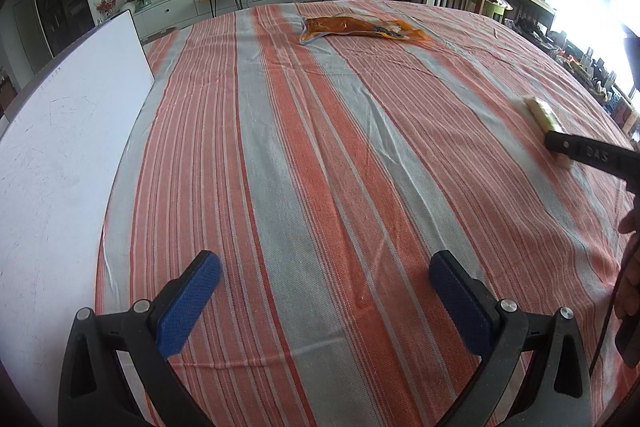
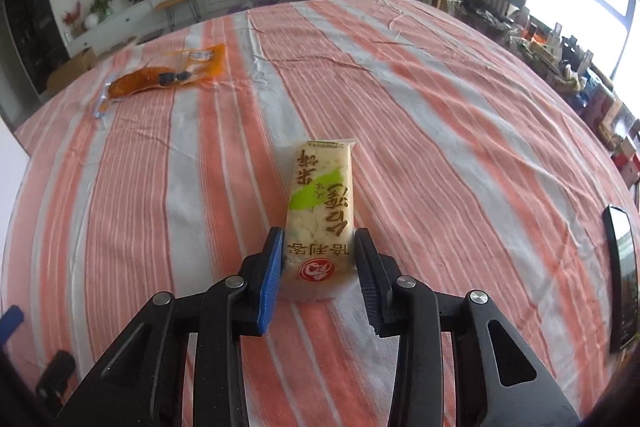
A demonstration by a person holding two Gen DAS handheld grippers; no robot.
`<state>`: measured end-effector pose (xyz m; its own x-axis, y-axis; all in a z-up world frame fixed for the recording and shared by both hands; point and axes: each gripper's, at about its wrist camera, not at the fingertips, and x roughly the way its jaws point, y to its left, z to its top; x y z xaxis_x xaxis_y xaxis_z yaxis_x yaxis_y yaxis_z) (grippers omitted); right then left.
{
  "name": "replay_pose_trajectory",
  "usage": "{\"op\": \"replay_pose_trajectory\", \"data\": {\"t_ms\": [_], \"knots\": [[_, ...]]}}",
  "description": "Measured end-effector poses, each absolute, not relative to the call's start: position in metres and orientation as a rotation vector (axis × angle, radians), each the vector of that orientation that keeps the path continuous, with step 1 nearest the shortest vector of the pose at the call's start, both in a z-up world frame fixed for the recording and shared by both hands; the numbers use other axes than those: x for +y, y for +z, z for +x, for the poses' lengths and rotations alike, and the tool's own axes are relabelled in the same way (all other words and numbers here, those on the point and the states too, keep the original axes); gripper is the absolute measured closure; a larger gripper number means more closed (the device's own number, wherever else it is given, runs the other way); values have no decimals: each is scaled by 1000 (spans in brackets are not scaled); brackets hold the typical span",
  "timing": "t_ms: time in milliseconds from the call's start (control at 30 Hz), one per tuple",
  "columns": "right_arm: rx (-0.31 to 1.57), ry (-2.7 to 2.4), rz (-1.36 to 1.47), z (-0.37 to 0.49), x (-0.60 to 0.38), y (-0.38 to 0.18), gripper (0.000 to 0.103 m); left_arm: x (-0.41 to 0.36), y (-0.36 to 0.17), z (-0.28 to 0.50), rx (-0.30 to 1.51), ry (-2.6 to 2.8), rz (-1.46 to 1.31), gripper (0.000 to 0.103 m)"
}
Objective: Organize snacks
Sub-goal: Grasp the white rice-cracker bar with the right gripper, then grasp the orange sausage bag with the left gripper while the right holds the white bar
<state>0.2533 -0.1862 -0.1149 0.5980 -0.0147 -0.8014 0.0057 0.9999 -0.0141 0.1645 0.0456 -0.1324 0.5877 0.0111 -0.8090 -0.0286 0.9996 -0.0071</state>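
Observation:
A cream and green rice cracker packet [image 2: 320, 195] lies lengthwise on the striped cloth, and my right gripper [image 2: 319, 233] is shut on its near end, blue pads against both long sides. From the left wrist view the same packet [image 1: 540, 111] shows at the far right under a black finger [image 1: 580, 153] of the right gripper. An orange snack packet [image 1: 360, 27] rests flat near the table's far edge, also visible from the right wrist as the orange packet [image 2: 160, 79] at far left. My left gripper [image 1: 324, 263] hangs open above bare cloth, holding nothing.
An orange and grey striped tablecloth [image 1: 320, 147] covers the table. A white board [image 1: 60, 147] lies along the left edge. A dark phone [image 2: 622, 279] lies at the right edge. A hand [image 1: 630, 283] shows at the right border.

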Motion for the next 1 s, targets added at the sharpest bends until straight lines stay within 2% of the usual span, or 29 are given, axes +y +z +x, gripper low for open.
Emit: {"op": "replay_pose_trajectory", "data": {"t_ms": [233, 300, 367, 433, 500, 667, 767, 1000], "knots": [[884, -49, 10, 239, -218, -117, 62, 46, -132, 165, 943, 23, -20, 0], [883, -38, 33, 240, -222, -117, 58, 46, -132, 165, 947, 27, -25, 0], [891, -33, 22, 242, -219, -118, 37, 45, -130, 169, 1012, 45, -34, 0], [900, -24, -3, 242, -215, -119, 32, 41, -126, 178, 1092, 42, -35, 0], [901, -24, -6, 241, -215, -119, 30, 31, -106, 196, 1093, -30, 9, 0], [905, -18, 0, 241, -217, -120, 26, 3, -55, 254, 954, -150, 310, 0], [906, -15, -1, 240, -216, -120, 25, 2, -58, 307, 949, -212, 410, 0], [907, -15, -1, 240, -216, -120, 25, 10, -78, 408, 1001, -273, 421, 0]]}}
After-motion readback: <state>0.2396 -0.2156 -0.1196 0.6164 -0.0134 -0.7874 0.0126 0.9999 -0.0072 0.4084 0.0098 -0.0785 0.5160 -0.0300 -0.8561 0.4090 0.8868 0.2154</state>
